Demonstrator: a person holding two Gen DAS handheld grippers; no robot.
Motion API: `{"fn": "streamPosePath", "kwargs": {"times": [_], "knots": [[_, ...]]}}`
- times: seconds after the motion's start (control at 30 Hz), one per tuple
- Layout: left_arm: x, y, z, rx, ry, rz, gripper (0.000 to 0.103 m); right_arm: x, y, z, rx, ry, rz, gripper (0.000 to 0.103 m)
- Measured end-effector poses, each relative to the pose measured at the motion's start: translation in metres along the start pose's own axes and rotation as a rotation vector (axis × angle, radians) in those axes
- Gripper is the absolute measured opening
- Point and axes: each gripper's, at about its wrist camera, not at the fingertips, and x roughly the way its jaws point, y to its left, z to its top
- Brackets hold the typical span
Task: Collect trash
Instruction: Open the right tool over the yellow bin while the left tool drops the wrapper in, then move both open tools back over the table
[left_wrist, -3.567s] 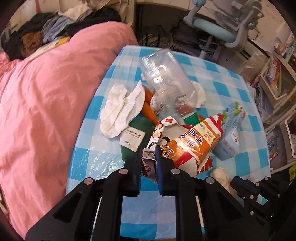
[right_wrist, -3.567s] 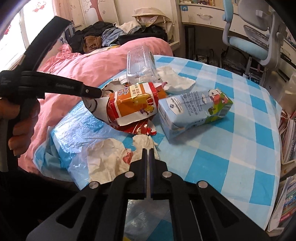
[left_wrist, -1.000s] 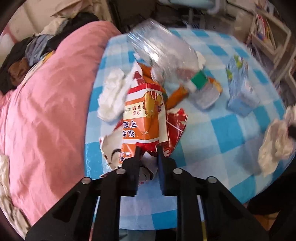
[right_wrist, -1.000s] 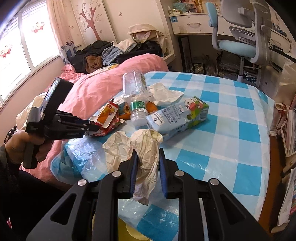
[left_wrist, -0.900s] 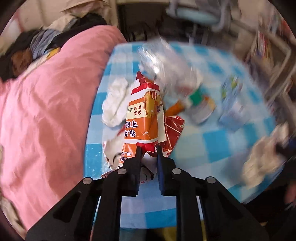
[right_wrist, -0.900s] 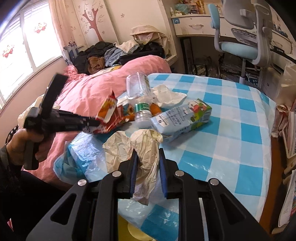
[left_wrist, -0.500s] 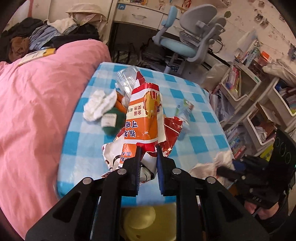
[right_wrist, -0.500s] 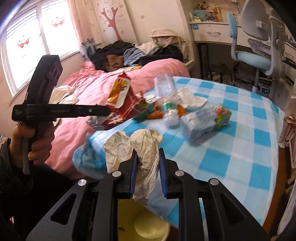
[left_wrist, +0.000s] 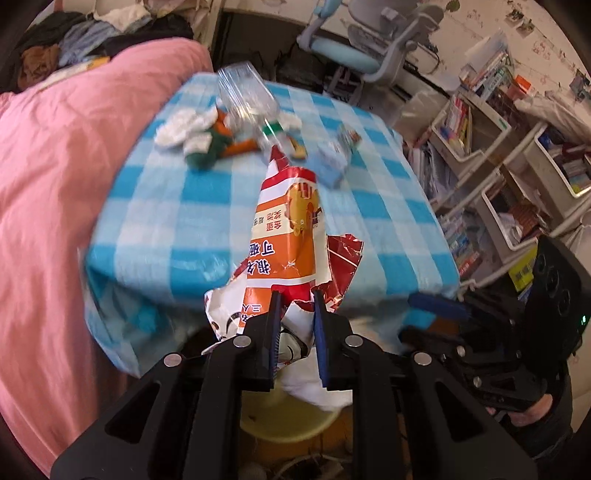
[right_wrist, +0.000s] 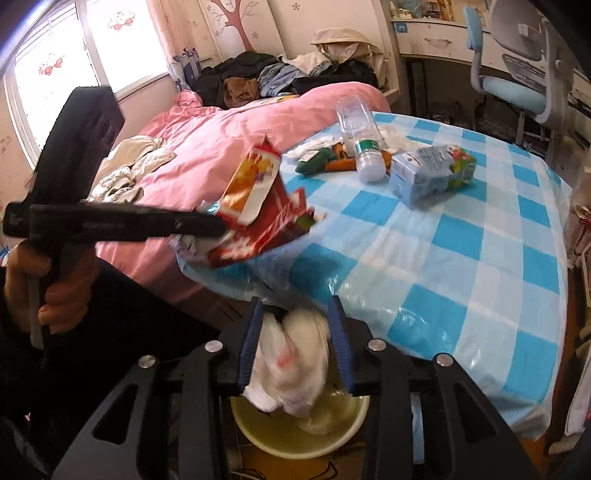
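My left gripper (left_wrist: 294, 302) is shut on a torn red-and-orange snack bag (left_wrist: 288, 229), held in the air off the table's near edge, above a yellow bin (left_wrist: 291, 424). The bag also shows in the right wrist view (right_wrist: 255, 206). My right gripper (right_wrist: 295, 310) is open over the yellow bin (right_wrist: 299, 435). A crumpled white paper wad (right_wrist: 291, 365) is falling between the spread fingers into the bin, blurred. The wad shows in the left wrist view (left_wrist: 314, 384) too.
On the blue-checked table (right_wrist: 443, 240) lie a clear plastic bottle (right_wrist: 360, 129), a blue drink carton (right_wrist: 432, 177), a green and orange wrapper (right_wrist: 321, 160) and white tissues (left_wrist: 181, 127). A pink duvet (left_wrist: 55, 166) lies left. Shelves (left_wrist: 498, 147) stand right.
My right gripper has opened and let the paper wad drop toward the bin. Both grippers have pulled back from the table and now hang over the bin; the left still holds the bag.
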Motion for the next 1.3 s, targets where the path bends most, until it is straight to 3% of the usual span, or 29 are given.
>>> {"fn": "streamPosePath", "kwargs": {"times": [0.13, 0.2, 0.23, 0.27, 0.37, 0.53, 0.7, 1.03, 1.3], "knots": [[0.008, -0.013, -0.023, 0.022, 0.078, -0.003, 0.021, -0.012, -0.009, -0.005, 0.053, -0.041, -0.047, 0.050], [0.010, -0.018, -0.028, 0.036, 0.106, 0.002, 0.034, -0.015, -0.016, -0.006, 0.081, -0.058, -0.069, 0.053], [0.008, -0.021, -0.030, 0.049, 0.096, 0.023, 0.046, -0.016, -0.017, -0.007, 0.090, -0.065, -0.075, 0.053], [0.004, -0.024, -0.031, 0.060, 0.070, 0.050, 0.054, -0.018, -0.019, -0.007, 0.102, -0.077, -0.081, 0.053], [-0.009, -0.028, -0.027, 0.078, -0.010, 0.100, 0.059, -0.025, -0.020, -0.009, 0.121, -0.112, -0.090, 0.056], [-0.034, -0.029, -0.014, 0.082, -0.201, 0.245, 0.074, -0.030, -0.018, -0.007, 0.118, -0.167, -0.102, 0.059], [-0.048, -0.028, -0.004, 0.067, -0.319, 0.317, 0.081, -0.031, -0.017, -0.004, 0.111, -0.204, -0.110, 0.063], [-0.043, -0.029, 0.015, 0.049, -0.409, 0.352, 0.090, -0.035, -0.009, 0.003, 0.074, -0.275, -0.146, 0.075], [-0.028, -0.019, 0.061, -0.012, -0.460, 0.363, 0.094, -0.036, -0.011, 0.043, -0.003, -0.342, -0.183, 0.086]]}}
